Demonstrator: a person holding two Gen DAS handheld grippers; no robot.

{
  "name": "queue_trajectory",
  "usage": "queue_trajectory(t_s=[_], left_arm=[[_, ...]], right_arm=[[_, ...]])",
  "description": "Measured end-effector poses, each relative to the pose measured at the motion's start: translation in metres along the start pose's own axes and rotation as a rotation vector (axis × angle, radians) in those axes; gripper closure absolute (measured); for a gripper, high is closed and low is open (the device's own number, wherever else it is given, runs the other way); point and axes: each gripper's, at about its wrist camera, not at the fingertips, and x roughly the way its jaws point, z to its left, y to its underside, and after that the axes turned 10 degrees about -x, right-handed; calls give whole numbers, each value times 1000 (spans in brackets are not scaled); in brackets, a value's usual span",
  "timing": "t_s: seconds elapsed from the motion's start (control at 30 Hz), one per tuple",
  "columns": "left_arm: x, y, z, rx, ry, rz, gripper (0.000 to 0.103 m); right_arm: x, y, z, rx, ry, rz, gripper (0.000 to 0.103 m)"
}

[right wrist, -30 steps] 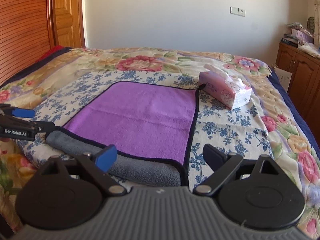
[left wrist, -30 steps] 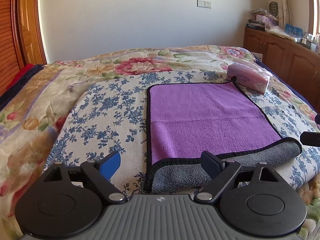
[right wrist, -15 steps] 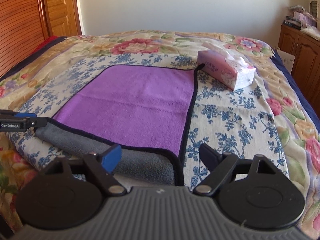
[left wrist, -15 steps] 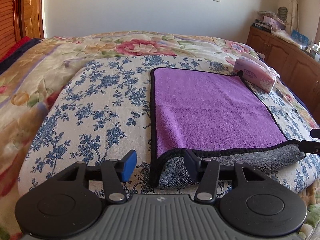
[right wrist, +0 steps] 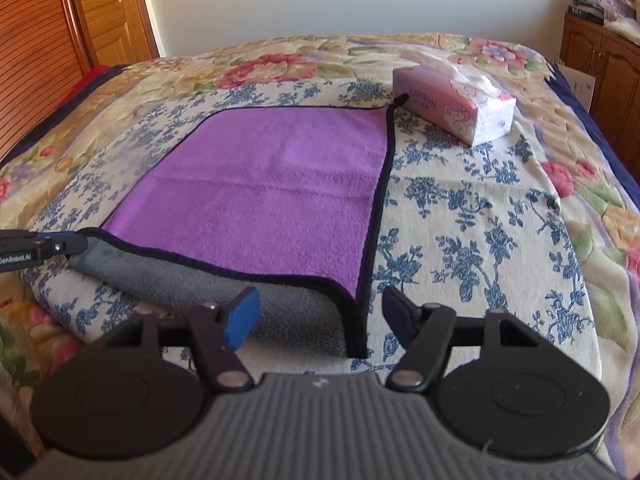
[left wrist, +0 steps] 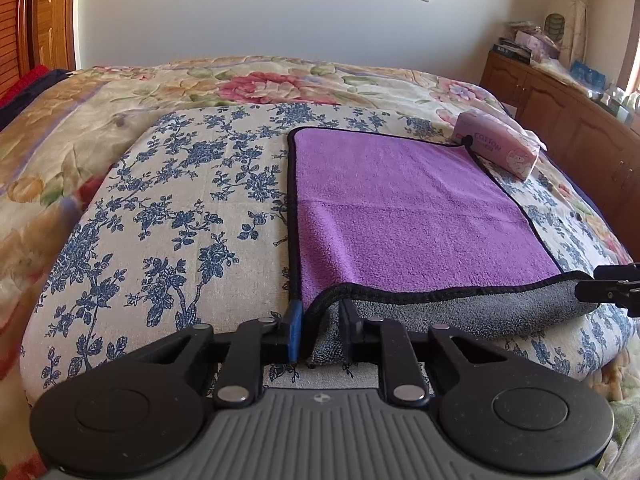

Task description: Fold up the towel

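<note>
My left tool (left wrist: pixel 318 334) is pinched on the near-left corner of the purple, grey-backed microfibre towel (left wrist: pixel 404 216) lying flat on the bed. My right tool (right wrist: pixel 320 318) gapes wide at its near-right corner. I'd clamp that before lifting both evenly.

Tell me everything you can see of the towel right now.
The towel is plush, purple on top, grey beneath, with black edging and a small loop at its far right corner by the tissue pack. It lies flat on the blue-flowered cloth, near edge rolled over showing grey. The left gripper is closed on the near left corner; the right gripper is open around the near right corner.
</note>
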Motion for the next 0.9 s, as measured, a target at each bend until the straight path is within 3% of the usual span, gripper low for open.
queue_trajectory(t_s=[0.27, 0.4, 0.57, 0.9], left_arm=[[-2, 0, -1, 12, 14, -10, 87], [-2, 1, -2, 15, 24, -8, 91], [0, 0, 0, 7, 11, -7, 93], [-2, 0, -1, 4, 29, -13, 96]], right_arm=[[3, -1, 0, -3, -35, 32, 58], [1, -1, -1, -11, -34, 39, 78], [1, -1, -4, -13, -21, 43, 94], [-6, -1, 0, -42, -23, 8, 99]])
